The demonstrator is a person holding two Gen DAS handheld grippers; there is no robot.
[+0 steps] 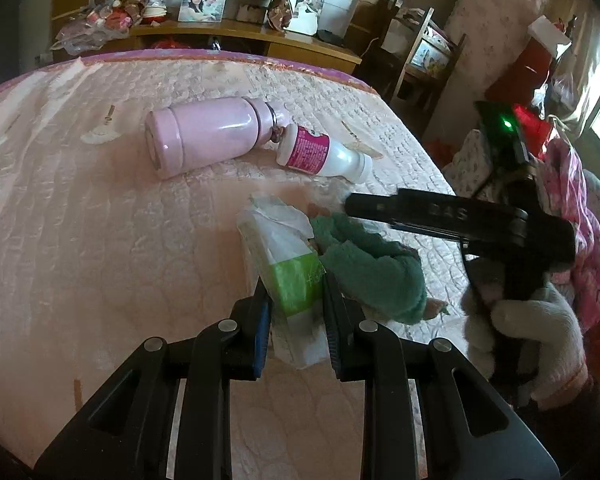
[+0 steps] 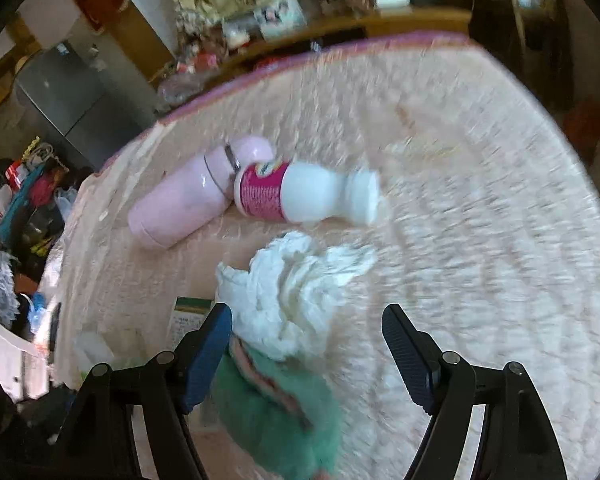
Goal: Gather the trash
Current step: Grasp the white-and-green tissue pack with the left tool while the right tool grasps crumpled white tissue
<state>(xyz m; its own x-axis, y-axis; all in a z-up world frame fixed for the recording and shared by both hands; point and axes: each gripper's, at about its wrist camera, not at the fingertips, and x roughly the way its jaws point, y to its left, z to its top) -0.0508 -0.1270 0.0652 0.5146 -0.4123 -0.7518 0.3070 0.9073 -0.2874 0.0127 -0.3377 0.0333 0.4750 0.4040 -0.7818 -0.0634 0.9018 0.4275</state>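
Observation:
On the pink quilted bed [image 1: 80, 220] lie a pink thermos [image 1: 208, 134], a white bottle with a magenta label [image 1: 320, 154], a green-and-white tissue pack [image 1: 288, 264] and a green fuzzy sock [image 1: 376, 268]. My left gripper [image 1: 296, 312] is closed on the near end of the tissue pack. My right gripper [image 2: 306, 344] is open over a crumpled white tissue [image 2: 292, 288] and the green sock [image 2: 276, 412]. The thermos [image 2: 192, 196] and the bottle [image 2: 300, 196] lie beyond it. The right gripper also shows in the left wrist view [image 1: 352, 204], held by a gloved hand.
A wooden shelf [image 1: 244, 36] with framed photos and clutter stands behind the bed. Clothes and bags are piled at the right [image 1: 580, 216]. In the right wrist view a heap of clothes [image 2: 24, 200] lies left of the bed.

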